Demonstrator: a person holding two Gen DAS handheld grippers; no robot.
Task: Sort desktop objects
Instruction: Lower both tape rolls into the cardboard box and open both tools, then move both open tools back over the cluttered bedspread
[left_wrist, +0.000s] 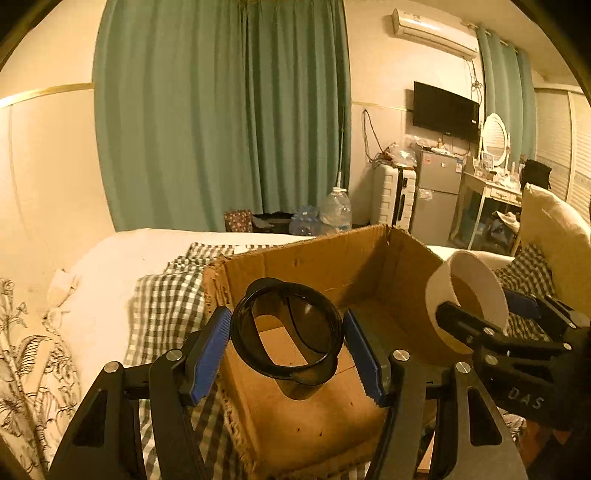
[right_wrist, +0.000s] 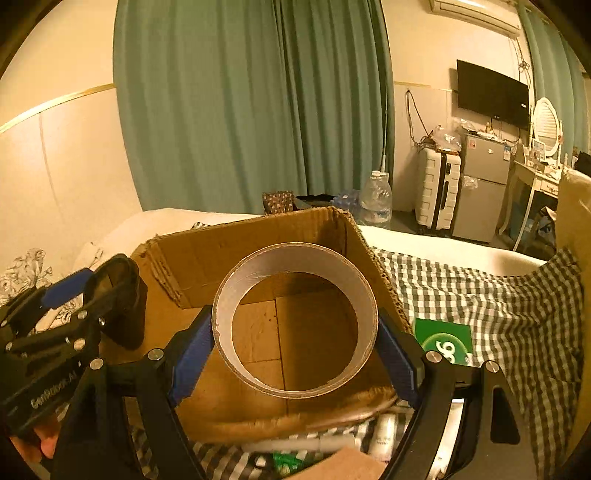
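Nearest the right camera, a few loose items lie on the checked cloth (right_wrist: 480, 295) below the box: white tubes (right_wrist: 384, 432), something green (right_wrist: 284, 461), and a green card (right_wrist: 443, 338) to the right. These look unsorted yet, so by my reading the task is only partly done. Just above them, the right claw (right_wrist: 295, 343) is clamped on a tape roll (right_wrist: 295, 258), blue pads pressing either side of the ring, held over the open cardboard box (right_wrist: 207, 254). The left claw (left_wrist: 286, 343) holds a dark cup (left_wrist: 291, 373); its left pad touches the rim, while a slight gap seems to show at the right pad, so I judge it loosely gripped or just letting go. It too hangs above the box. The box floor, seen through both rings, appears bare, which suggests nothing has gone in so far; both held things are ready to drop. Beyond the box lie the bed (left_wrist: 122, 251), water bottles (left_wrist: 336, 210) on the floor, and the green curtain (left_wrist: 221, 110).
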